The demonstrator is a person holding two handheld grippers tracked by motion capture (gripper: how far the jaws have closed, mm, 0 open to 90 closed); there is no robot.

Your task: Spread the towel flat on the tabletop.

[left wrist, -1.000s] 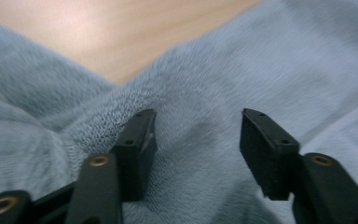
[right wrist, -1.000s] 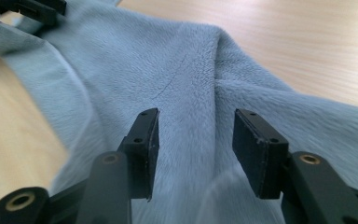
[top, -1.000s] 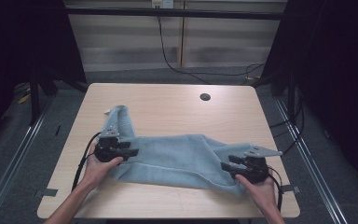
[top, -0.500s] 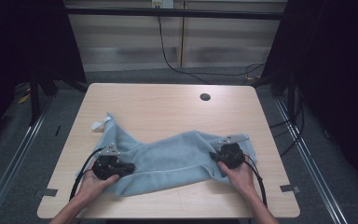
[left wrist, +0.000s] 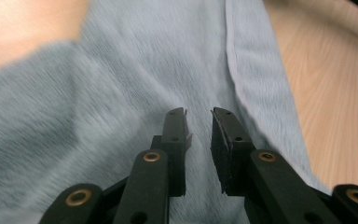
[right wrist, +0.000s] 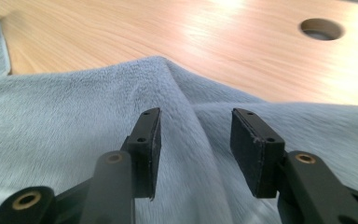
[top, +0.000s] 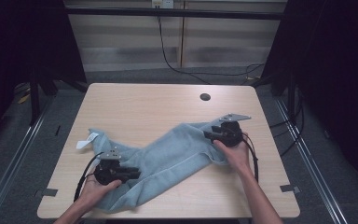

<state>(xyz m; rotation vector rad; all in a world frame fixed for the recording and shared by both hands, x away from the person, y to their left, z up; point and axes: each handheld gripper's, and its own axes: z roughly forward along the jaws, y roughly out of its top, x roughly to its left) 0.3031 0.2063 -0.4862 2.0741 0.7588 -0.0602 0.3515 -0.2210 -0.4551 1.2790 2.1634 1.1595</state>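
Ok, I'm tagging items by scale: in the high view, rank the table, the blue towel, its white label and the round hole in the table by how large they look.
Largest to smallest:
1. table
2. blue towel
3. white label
4. round hole
The label and hole look close in size, so their order is unsure.

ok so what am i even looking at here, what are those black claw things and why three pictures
A person sits at a light wooden table holding a black two-jaw hand gripper in each hand. The high view looks down from above: the left gripper is near the front edge, the right gripper farther back. The other two pictures come from cameras riding on each gripper, looking along its jaws. A soft pale blue fleece cloth with a white tag lies rumpled across the table. Both grippers' jaws have just been opening over the cloth; neither pinches it now. The dark round hole is part of the tabletop.
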